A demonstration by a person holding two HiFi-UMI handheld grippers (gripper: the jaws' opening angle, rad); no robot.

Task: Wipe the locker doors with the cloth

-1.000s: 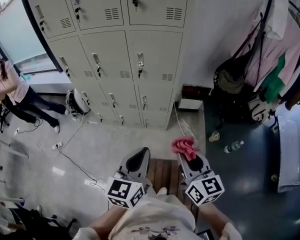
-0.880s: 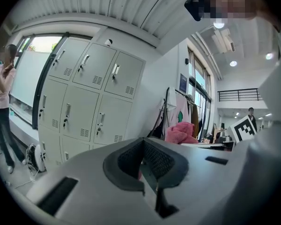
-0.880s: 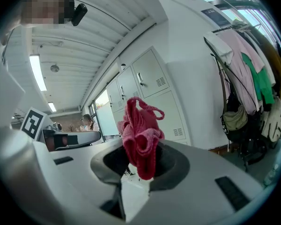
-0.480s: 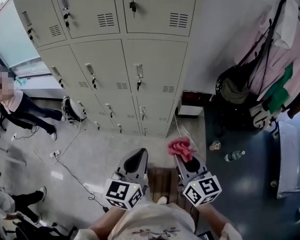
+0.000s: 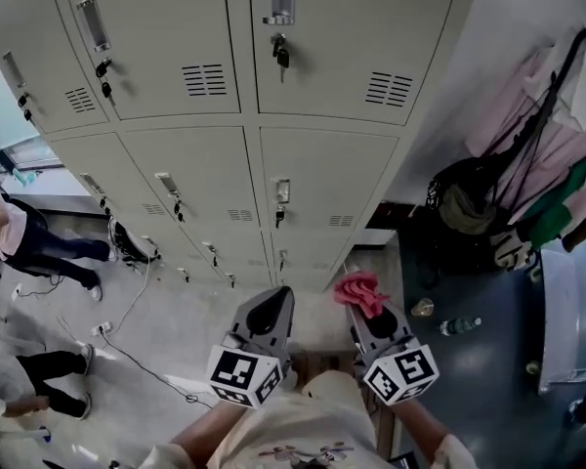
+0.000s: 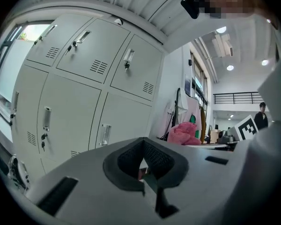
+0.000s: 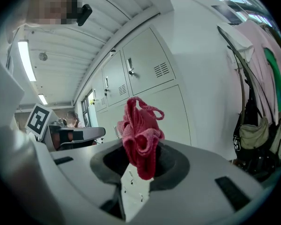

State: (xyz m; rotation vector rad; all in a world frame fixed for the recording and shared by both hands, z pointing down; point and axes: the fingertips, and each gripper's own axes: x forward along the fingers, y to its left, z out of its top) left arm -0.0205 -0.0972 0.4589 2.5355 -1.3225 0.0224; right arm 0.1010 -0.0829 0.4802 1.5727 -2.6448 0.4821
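A bank of pale grey lockers fills the wall ahead. Their locker doors (image 5: 322,179) are shut and have keys hanging in several locks. To the right is a clothes rack (image 5: 557,145) with a dark bag (image 5: 469,203) under it, and a bottle (image 5: 466,325) lies on the floor (image 5: 176,311).

The right gripper (image 7: 139,165) has its jaws clamped on the lower end of the pink cloth (image 7: 139,139). The rest of the cloth bunches up as a loose wad that stands above and forward of the fingertips. That hold seems meant to let soft fabric, not hard plastic, reach the metal first. In the head view the cloth (image 5: 361,291) sits at the tip of the right gripper (image 5: 366,309), low and in front of the person. It is clear of the doors and touches none of them, so wiping has not yet begun.

The left gripper (image 6: 143,165) has its jaws together with nothing between them. In the head view the left gripper (image 5: 267,313) is held just beside the right one at the same height, which probably keeps it out of the way as the idle one.

Beyond both tips the nearest doors rise close ahead. A person (image 5: 20,237) stands far off at the left by the window.
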